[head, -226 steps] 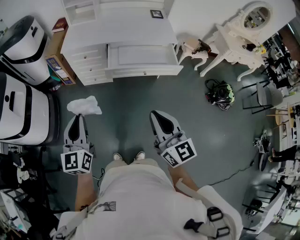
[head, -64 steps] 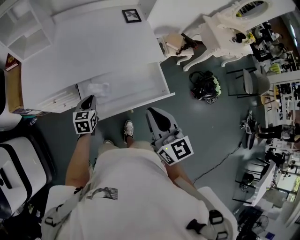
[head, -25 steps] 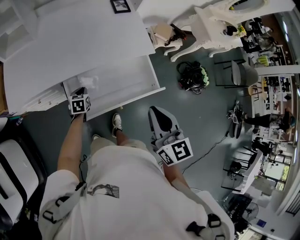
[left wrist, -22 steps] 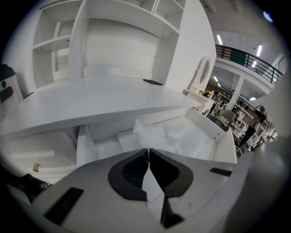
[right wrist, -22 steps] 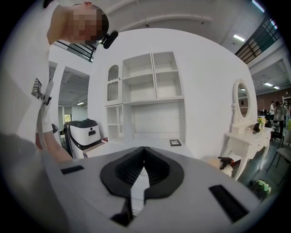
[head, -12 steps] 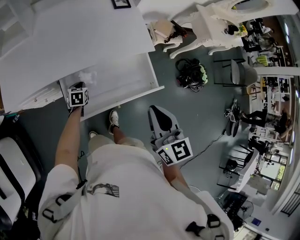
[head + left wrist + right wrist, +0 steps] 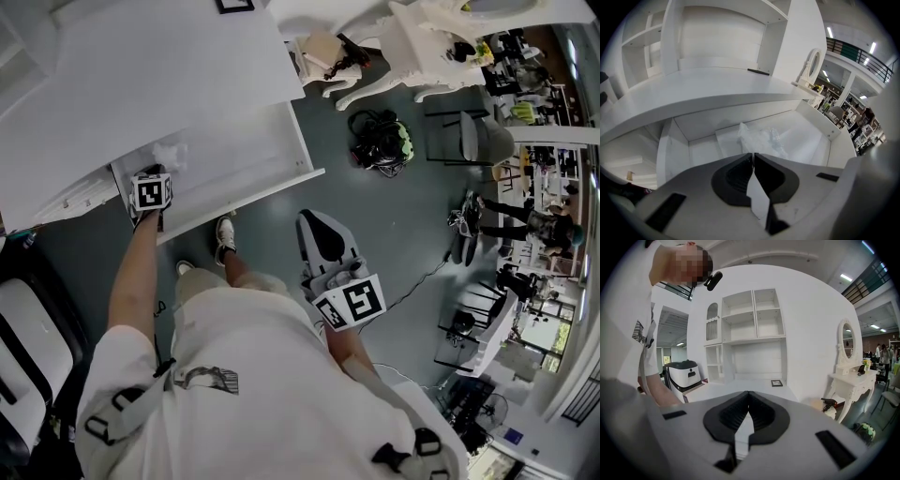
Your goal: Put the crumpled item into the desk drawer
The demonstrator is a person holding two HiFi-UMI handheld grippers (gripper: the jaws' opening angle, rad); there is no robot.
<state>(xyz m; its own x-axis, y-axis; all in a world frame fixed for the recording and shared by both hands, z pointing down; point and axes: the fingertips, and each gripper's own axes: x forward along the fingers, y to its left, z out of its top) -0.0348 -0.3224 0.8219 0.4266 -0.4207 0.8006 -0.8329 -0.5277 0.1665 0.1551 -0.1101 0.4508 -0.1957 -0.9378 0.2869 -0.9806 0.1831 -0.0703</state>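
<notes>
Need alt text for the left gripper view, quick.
The left gripper, jaws closed, pinches a crumpled white item inside the open white desk drawer. The white desktop and white shelves rise behind.

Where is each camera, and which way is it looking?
Head view: on the person's head, facing steeply down at the open drawer; shirt, arms, left gripper, right gripper show.
Left gripper view: on that gripper, facing into the drawer; its jaws pinch the crumpled item.
Right gripper view: on that gripper, facing desk and shelves; shut jaws, an arm show.
Shared: head and left gripper views see the crumpled item.
</notes>
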